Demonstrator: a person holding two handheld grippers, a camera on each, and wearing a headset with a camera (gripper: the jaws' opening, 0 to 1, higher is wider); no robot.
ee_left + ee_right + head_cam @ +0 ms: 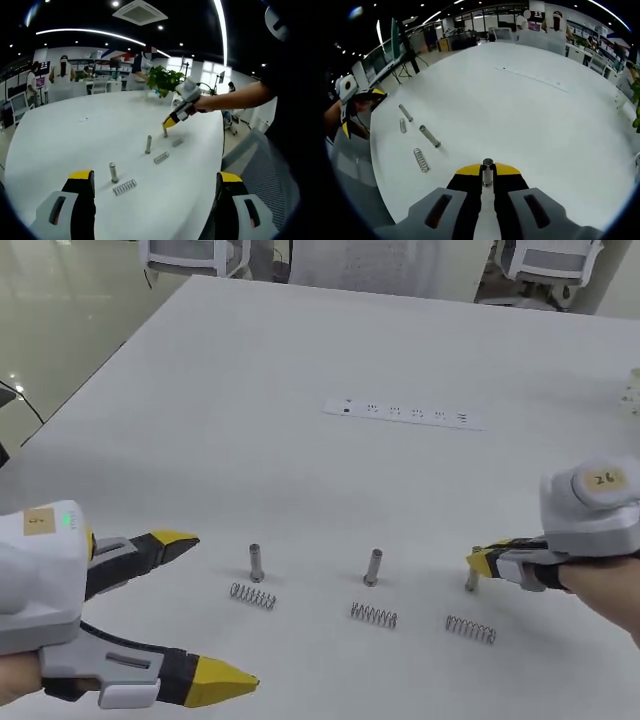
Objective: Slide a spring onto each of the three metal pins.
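The rightmost pin (487, 169), pinched by the right gripper (478, 562) while the left gripper (220, 608) is held spread and empty, could be toppled if tugged sideways before its spring (470, 629) is fitted.

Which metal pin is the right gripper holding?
The rightmost small metal pin in the head view, between the right gripper's tips; the middle pin and left pin stand free.

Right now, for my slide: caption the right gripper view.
Right gripper shut on a metal pin; spring lying nearby.
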